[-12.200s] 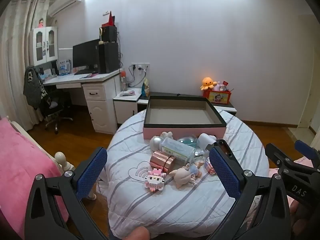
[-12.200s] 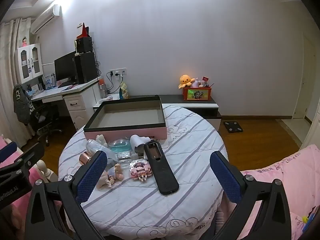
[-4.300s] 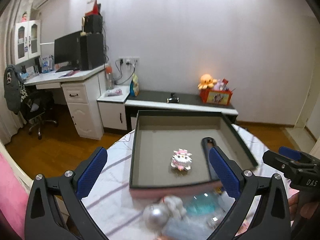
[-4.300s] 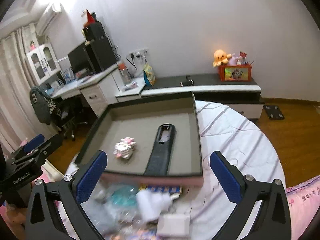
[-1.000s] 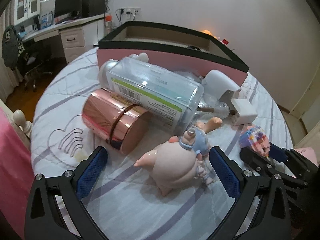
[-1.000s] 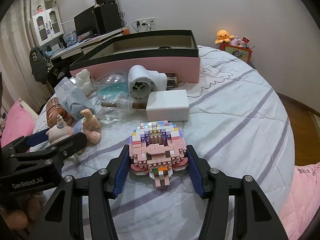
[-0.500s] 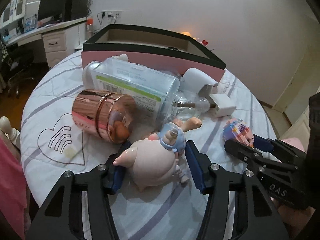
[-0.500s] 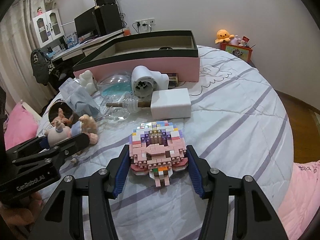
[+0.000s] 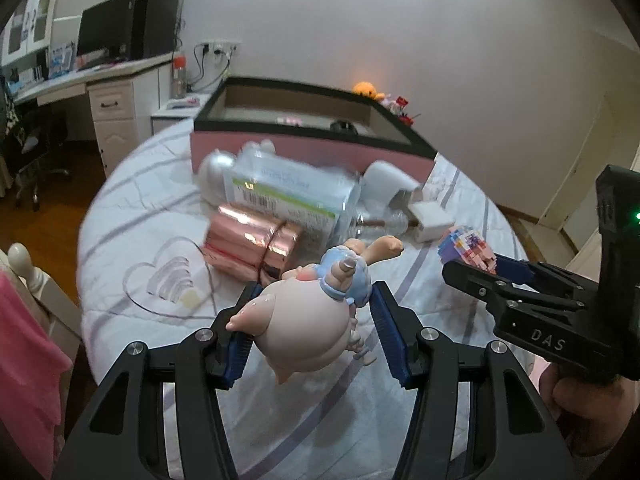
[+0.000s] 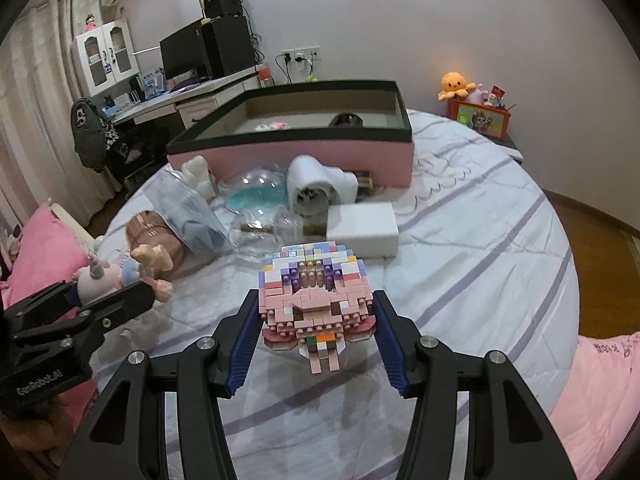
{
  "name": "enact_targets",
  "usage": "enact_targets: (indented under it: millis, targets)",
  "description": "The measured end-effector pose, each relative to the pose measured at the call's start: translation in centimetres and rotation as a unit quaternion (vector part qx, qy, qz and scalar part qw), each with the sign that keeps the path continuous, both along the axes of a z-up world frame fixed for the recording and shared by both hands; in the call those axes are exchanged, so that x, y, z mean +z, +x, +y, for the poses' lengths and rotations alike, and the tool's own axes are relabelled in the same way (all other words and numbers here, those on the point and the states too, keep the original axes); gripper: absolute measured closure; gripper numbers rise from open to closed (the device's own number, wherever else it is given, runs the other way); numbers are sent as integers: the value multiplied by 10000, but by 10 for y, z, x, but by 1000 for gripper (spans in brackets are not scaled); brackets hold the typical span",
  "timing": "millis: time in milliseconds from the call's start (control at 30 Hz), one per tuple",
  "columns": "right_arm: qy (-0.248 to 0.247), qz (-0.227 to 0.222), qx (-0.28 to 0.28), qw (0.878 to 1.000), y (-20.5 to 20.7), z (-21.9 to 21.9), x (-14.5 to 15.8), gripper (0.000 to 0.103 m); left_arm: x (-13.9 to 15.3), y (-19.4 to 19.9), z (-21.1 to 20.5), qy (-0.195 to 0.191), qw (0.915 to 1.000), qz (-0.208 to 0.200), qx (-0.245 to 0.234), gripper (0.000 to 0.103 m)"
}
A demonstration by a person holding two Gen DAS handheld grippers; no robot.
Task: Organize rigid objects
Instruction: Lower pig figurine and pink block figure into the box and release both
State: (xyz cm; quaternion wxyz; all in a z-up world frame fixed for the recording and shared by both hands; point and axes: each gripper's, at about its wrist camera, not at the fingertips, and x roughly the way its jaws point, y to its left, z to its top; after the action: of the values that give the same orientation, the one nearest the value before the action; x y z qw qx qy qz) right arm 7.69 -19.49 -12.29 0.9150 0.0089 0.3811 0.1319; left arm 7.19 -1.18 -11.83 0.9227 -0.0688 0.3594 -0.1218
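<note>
Left hand-held gripper [image 9: 310,332] is clamped on the pig figurine [image 9: 308,320], both blue pads against its body, lower centre of the left wrist frame; figurine looks clear of the striped surface [image 9: 128,208], though I can't be sure.

Right hand-held gripper [image 10: 316,334] is closed on the brick-built toy [image 10: 318,292], pads on both sides, lower centre of its own frame. It also shows at right edge of the left view.

Loose items in mid-frame, in front of the box: rose-gold can [image 9: 252,244] on its side, clear plastic case [image 9: 292,196] touching it from behind, white roll [image 10: 316,186], white block [image 10: 362,230], clear dome [image 10: 256,196].

Pink box with black rim [image 10: 292,148] sits behind the pile, upper centre. Inside it, a small pink toy and a dark object; both too hidden to identify.
</note>
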Motion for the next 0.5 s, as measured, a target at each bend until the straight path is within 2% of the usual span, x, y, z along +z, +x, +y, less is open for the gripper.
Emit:
enact_targets:
  millis: [233,400,500]
  targets:
    - [-83,-361,258,9990,16,13,40,48,42,11,20,101,9984,-544,95,47]
    - [-112,-601,364,9975,53,19,74,48,74,49,34,321,9949,-943,185,47]
    - [-40,-613,400,9973,86,22,88,48,83,83,43,264,9952,-921,174,47]
